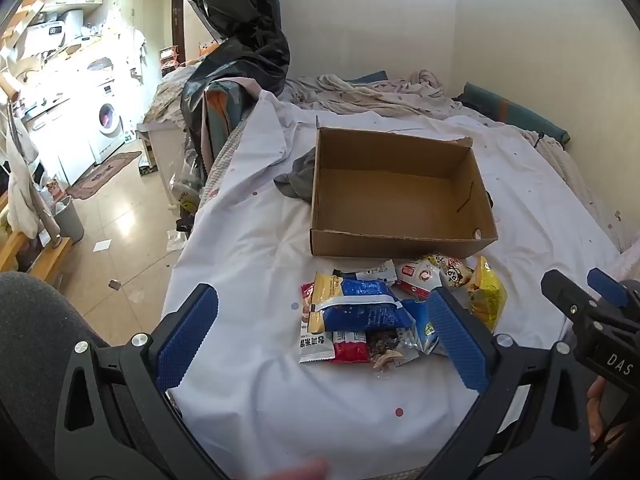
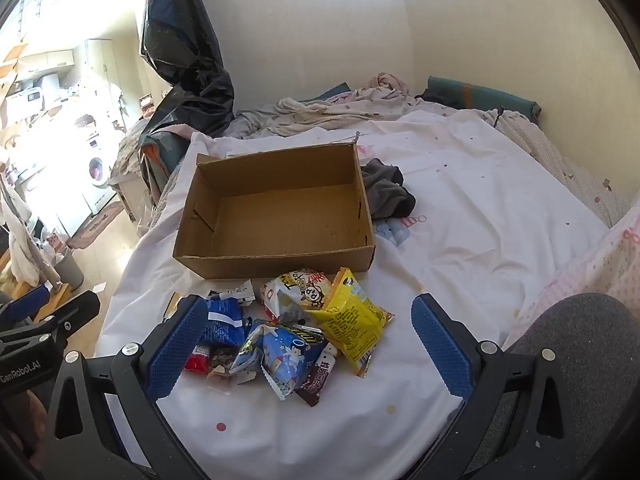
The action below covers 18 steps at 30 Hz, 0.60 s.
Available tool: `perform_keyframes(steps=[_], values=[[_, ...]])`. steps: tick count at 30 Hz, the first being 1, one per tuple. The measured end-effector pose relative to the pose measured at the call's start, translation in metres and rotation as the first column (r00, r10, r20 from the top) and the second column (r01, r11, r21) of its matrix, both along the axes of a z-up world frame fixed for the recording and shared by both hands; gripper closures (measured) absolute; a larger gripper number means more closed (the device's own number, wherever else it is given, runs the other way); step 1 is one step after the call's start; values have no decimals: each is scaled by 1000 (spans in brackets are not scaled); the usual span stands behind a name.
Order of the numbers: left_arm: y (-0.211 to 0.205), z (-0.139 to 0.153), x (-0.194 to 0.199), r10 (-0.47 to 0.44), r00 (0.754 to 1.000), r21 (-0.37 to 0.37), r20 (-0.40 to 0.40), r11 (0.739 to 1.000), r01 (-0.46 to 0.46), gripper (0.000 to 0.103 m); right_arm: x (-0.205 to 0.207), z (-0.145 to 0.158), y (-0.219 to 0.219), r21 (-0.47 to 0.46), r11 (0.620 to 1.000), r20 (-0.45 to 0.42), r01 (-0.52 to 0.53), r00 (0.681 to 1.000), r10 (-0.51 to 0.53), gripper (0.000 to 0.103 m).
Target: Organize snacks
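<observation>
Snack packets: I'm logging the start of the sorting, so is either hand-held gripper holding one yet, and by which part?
Nothing is held. The left hand-held gripper and right hand-held gripper hover open above the snack packets; the cardboard box is empty.

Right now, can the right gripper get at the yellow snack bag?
Probably yes. The right gripper is open, and the yellow snack bag lies on top of the snack pile between its fingers, nothing covering it, in front of the cardboard box.

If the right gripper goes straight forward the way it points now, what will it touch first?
Probably the snack pile: the right gripper, jaws wide open and empty, points down at it, likely meeting the blue packet or yellow packet first. Depth is unclear. The cardboard box lies beyond.
</observation>
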<state>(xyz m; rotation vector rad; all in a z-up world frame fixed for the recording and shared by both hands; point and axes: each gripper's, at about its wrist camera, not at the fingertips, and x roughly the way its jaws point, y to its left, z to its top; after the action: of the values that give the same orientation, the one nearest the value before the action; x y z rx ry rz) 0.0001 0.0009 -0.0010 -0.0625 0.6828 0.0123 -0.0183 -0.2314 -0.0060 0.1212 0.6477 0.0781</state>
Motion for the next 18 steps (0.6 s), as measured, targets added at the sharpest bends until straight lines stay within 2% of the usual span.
perform_keyframes(steps=[2,4,18], values=[[2,-1,0,-4,1000,-10,-10,1000,4,0,0,0,0,8,1000,3,-1,1000,1,0],[-4,5,1,-7,1000,23,-10,1000,7,0,0,0,0,4,1000,4,-5,1000,4,0],[-5,4,1,-13,1000,17,0,1000,12,0,0,-1,-1,9,1000,5,2,1000,-2,0]])
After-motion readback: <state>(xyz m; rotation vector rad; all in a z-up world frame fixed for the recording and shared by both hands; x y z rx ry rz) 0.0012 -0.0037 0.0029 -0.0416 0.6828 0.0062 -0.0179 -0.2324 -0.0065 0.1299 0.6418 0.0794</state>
